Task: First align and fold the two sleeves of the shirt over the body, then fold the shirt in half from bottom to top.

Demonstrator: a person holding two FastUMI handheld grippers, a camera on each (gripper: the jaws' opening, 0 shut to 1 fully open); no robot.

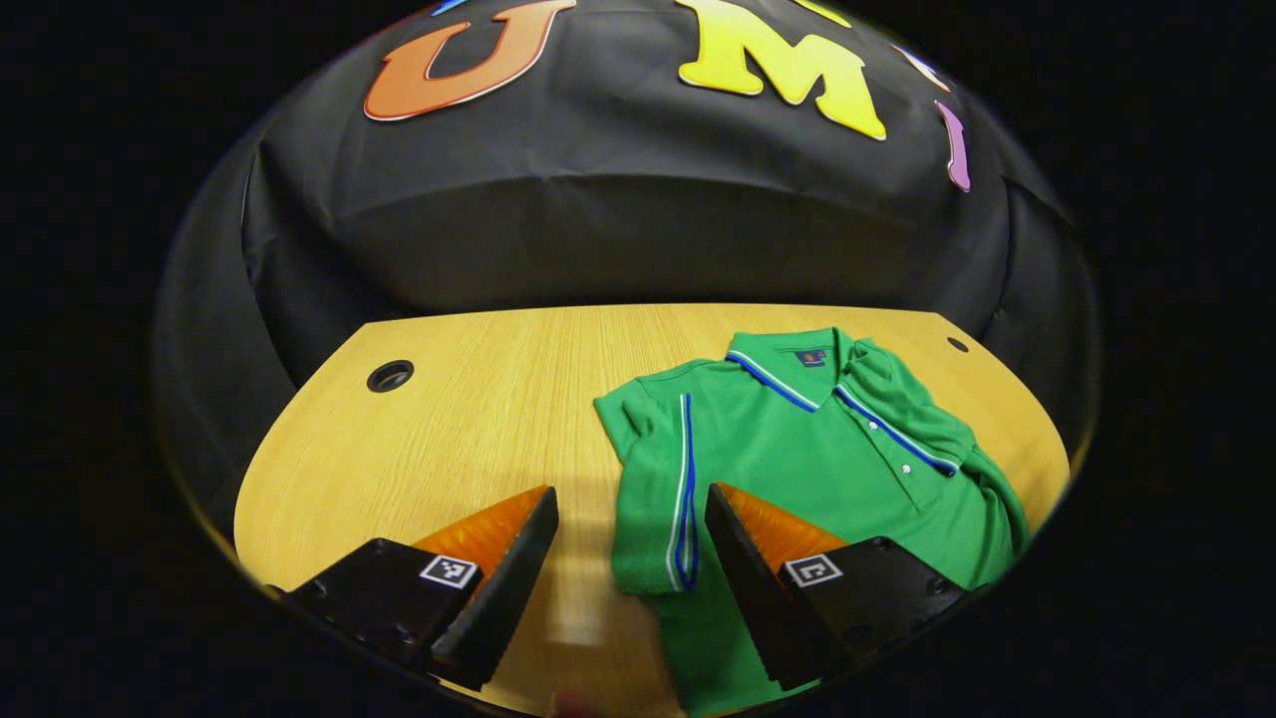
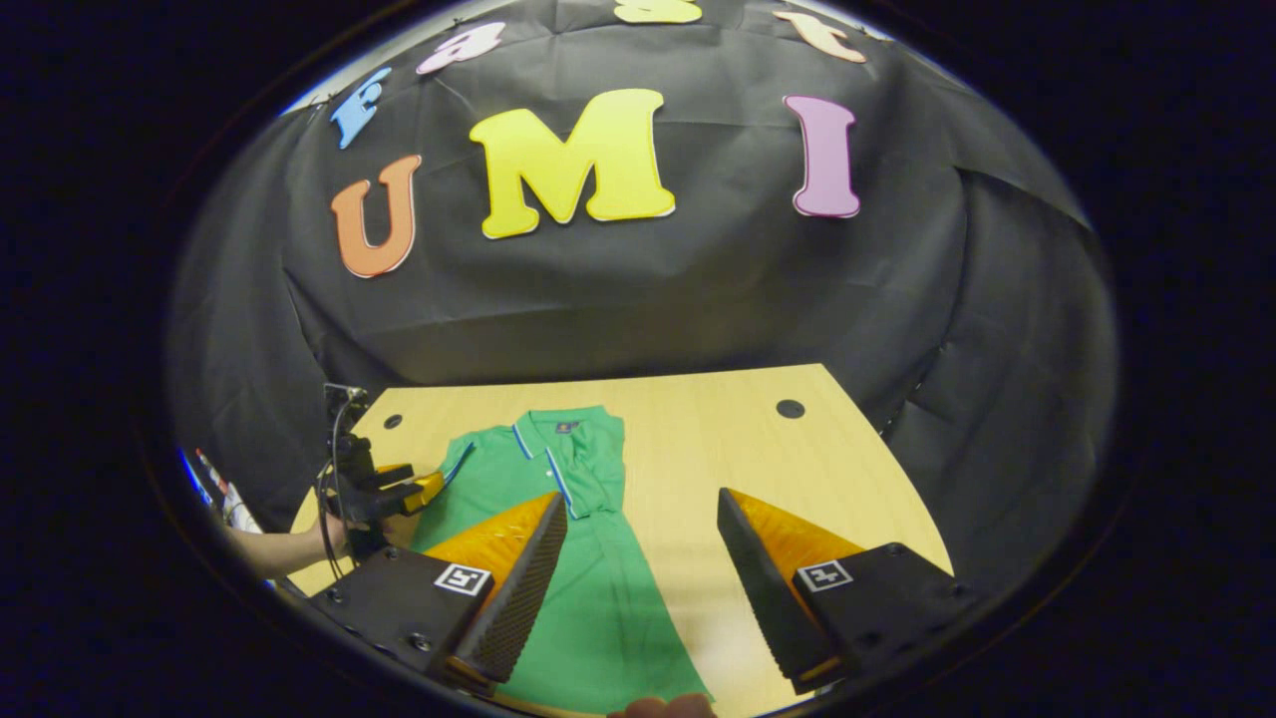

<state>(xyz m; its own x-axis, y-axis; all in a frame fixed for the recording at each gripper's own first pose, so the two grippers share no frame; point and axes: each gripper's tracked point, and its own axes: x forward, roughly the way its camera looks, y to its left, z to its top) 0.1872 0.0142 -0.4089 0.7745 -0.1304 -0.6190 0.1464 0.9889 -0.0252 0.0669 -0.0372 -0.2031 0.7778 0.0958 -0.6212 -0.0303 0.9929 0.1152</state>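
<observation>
In the left gripper view we saw the left gripper with its jaws wide apart and holding nothing, poised above the near edge of the wooden surface. The green shirt lay flat on the surface, collar toward the far edge. This view showed detail the other did not: one sleeve was folded over the body, its blue and white trim running lengthwise, and it sat between the two fingers. The sleeve on the other side lay bunched near the collar. A round cable hole sat in the far corner of the surface, well apart from the shirt.

In the right gripper view we saw the right gripper, jaws likewise wide apart and empty. The shirt ran from the collar down past the near edge of the view, and one finger hid part of its body. This view also showed the left gripper farther off, held by a hand, beside the shirt's edge. We could not tell its jaw state from here. A second hole lay on the bare surface.
</observation>
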